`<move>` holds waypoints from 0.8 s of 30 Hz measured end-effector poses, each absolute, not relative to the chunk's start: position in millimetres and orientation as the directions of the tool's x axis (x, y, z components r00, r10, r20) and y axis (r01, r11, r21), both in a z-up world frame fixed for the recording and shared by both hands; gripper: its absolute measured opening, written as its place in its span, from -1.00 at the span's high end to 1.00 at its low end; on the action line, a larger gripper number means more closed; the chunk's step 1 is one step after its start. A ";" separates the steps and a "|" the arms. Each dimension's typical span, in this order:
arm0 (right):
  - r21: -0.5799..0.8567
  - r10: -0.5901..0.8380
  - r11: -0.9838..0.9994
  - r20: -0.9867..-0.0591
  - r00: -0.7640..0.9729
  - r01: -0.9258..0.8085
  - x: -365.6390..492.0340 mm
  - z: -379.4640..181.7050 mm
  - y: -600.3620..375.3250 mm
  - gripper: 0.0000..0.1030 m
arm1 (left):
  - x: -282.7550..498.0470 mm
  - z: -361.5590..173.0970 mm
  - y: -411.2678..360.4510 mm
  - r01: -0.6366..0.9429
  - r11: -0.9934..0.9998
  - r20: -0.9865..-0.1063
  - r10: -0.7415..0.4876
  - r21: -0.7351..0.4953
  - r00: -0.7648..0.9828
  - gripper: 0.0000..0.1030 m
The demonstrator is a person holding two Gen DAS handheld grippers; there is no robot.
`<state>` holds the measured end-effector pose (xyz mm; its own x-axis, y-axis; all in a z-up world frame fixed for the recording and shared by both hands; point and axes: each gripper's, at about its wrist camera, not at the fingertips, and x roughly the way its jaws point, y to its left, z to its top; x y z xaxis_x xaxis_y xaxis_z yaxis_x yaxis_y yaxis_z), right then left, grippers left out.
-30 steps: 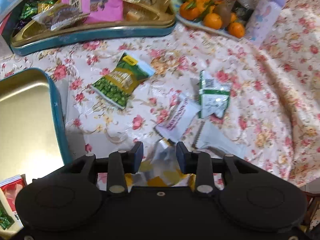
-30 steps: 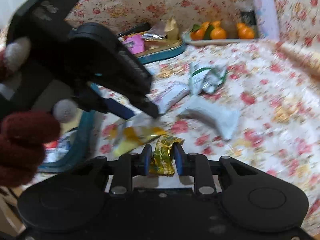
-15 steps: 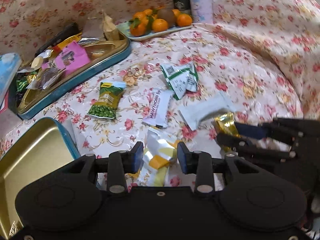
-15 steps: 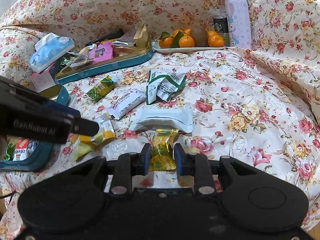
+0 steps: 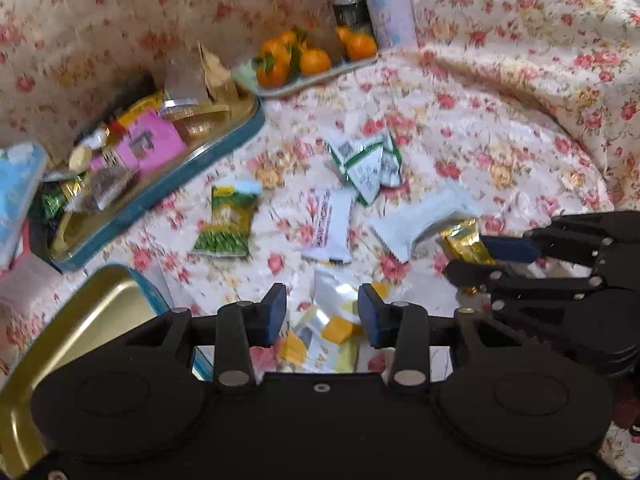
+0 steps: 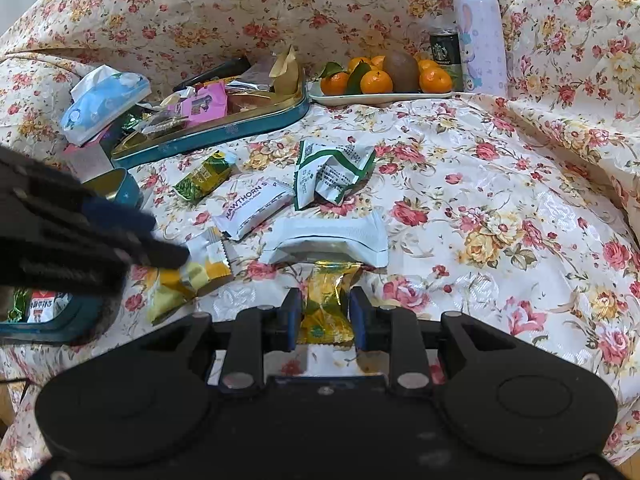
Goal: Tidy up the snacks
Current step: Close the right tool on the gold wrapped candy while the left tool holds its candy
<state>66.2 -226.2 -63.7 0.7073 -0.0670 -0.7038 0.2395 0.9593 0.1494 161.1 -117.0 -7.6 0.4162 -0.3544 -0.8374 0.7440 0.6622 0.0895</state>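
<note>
- Since half a second ago the left gripper [image 5: 322, 314] has swung slightly, so the yellow-and-white packet [image 5: 326, 334] now lies between its fingers, which stand wide apart and grip nothing.
- Right gripper [image 6: 325, 318]: fingers nearly closed, pinching one gold-foil snack [image 6: 326, 306] low over the floral cloth [image 6: 500, 208].
- Loose on the cloth ahead: one green pea packet [image 6: 204, 176], one white Hawthorn bar [image 6: 252, 208], one plain white packet [image 6: 328, 236] just beyond the gold one, and a crumpled green-and-white wrapper [image 6: 330, 174].
- Two tins: a long one [image 6: 224, 130] heaped with snacks at the far left, and a second gold-lined tin [image 5: 60, 344] at the near left.
- One plate [image 6: 380, 98] of tangerines, about five, with a bottle [image 6: 478, 32] and a can [image 6: 444, 46] behind it.
</note>
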 end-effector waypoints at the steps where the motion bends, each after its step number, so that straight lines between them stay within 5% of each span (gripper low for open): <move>1: 0.150 -0.066 0.959 -0.703 0.709 0.239 66.1 -63.9 -225.8 0.41 | 163.2 -7.1 -118.1 0.759 0.646 -0.845 -0.361 0.079 0.395 0.03; 10: 0.181 -0.043 0.954 -0.703 0.710 0.237 67.1 -63.4 -228.7 0.34 | 175.6 -41.8 -129.5 0.797 0.597 -0.904 -0.285 0.093 0.319 -0.09; 24: 0.162 -0.064 0.957 -0.694 0.717 0.242 69.9 -65.1 -226.5 0.34 | 182.4 -43.3 -123.8 0.685 0.728 -0.887 -0.338 -0.033 0.316 -0.14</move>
